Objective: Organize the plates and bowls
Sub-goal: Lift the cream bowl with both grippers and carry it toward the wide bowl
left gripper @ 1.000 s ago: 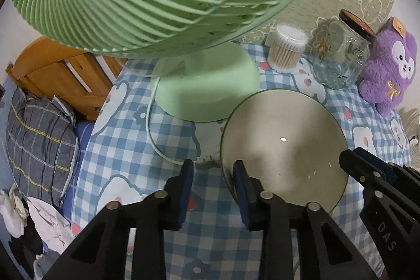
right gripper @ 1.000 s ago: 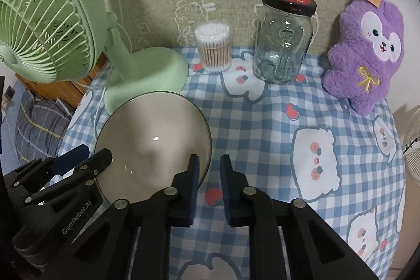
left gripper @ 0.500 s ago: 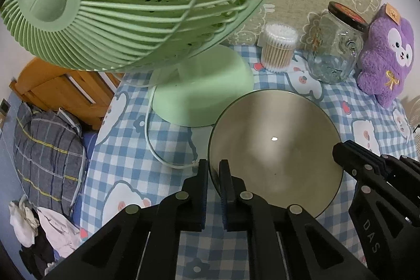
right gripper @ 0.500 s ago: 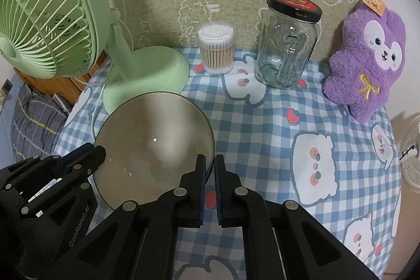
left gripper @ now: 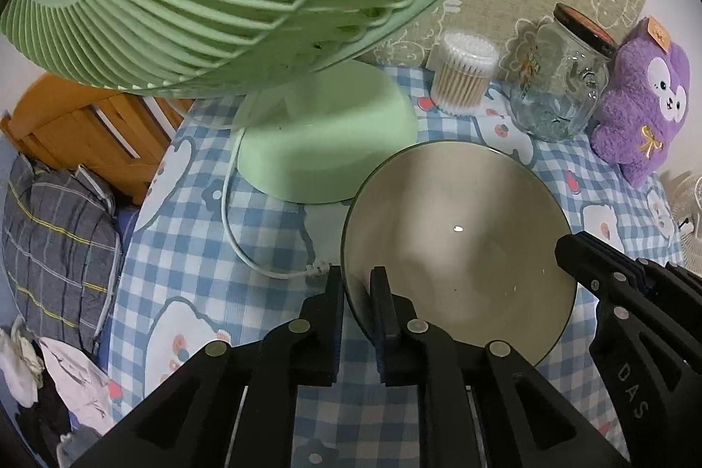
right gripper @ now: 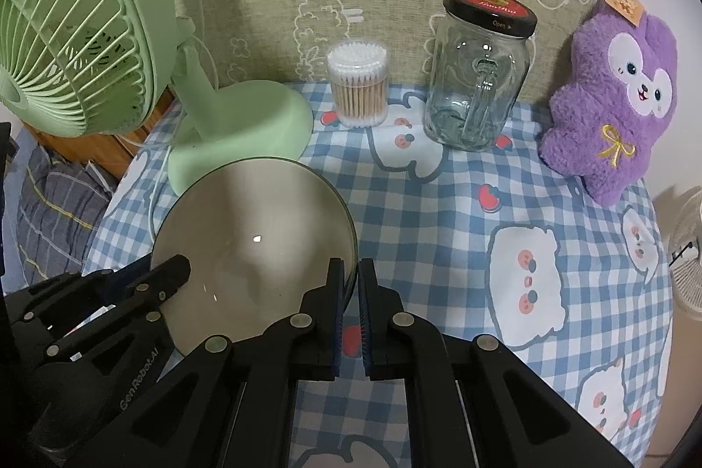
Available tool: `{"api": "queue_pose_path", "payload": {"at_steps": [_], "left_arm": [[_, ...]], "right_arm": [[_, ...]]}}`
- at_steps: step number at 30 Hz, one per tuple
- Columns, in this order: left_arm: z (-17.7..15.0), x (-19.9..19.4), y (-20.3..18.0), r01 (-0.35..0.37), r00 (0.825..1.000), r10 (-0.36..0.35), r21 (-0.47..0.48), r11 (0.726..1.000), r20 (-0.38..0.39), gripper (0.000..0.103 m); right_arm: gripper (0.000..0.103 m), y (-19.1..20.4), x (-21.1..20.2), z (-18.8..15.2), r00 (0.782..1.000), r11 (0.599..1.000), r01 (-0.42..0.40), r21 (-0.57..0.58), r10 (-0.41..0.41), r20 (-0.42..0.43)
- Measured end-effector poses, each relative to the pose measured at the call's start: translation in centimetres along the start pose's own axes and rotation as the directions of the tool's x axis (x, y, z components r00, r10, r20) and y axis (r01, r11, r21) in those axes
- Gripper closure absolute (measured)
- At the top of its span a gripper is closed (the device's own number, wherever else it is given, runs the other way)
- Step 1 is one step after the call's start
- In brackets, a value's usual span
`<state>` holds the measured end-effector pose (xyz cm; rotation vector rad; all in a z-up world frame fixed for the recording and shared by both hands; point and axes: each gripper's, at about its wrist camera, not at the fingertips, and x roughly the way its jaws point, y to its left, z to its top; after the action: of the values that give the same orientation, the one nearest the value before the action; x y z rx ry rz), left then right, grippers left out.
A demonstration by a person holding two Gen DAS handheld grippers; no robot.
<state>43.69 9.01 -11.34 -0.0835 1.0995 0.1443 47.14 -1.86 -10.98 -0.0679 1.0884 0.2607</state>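
Nearest in each view, both claws have just pinched shut on the bowl (left gripper: 456, 248): a second ago the left claw (left gripper: 356, 284) stood wide beside the near-left rim and the right claw (right gripper: 349, 278) had a small gap. Now each grips the thin rim, on opposite sides. The bowl sits on the checked tabletop (right gripper: 438, 213), its far edge close to the base of the green fan (right gripper: 245, 134). Judging by this, a two-handed lift comes next. Beyond stand cotton swabs (right gripper: 359, 91), a glass jar (right gripper: 478, 73) and a purple plush toy (right gripper: 614, 95).
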Motion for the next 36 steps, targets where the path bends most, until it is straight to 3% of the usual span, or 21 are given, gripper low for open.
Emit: {"api": "queue_pose_path", "payload": {"at_steps": [8,15,36], "left_arm": [[-0.2,-0.6,-1.0,-0.049,0.999,0.048,0.043,0.998,0.017,0.094],[-0.9,-1.3,-1.1,-0.047,0.999,0.046,0.037,0.998,0.005,0.094],[-5.1,-8.1,-1.6,-0.048,0.998,0.047,0.031,0.998,0.040,0.094]], "right_arm": [[0.094,-0.1,0.1,-0.1,1.000,1.000,0.015,0.000,-0.015,-0.009],[0.095,0.0,-0.9,-0.9,1.000,1.000,0.020,-0.004,-0.020,-0.009],[0.095,0.5,-7.8,-4.7,0.999,1.000,0.024,-0.010,-0.023,0.021]]}}
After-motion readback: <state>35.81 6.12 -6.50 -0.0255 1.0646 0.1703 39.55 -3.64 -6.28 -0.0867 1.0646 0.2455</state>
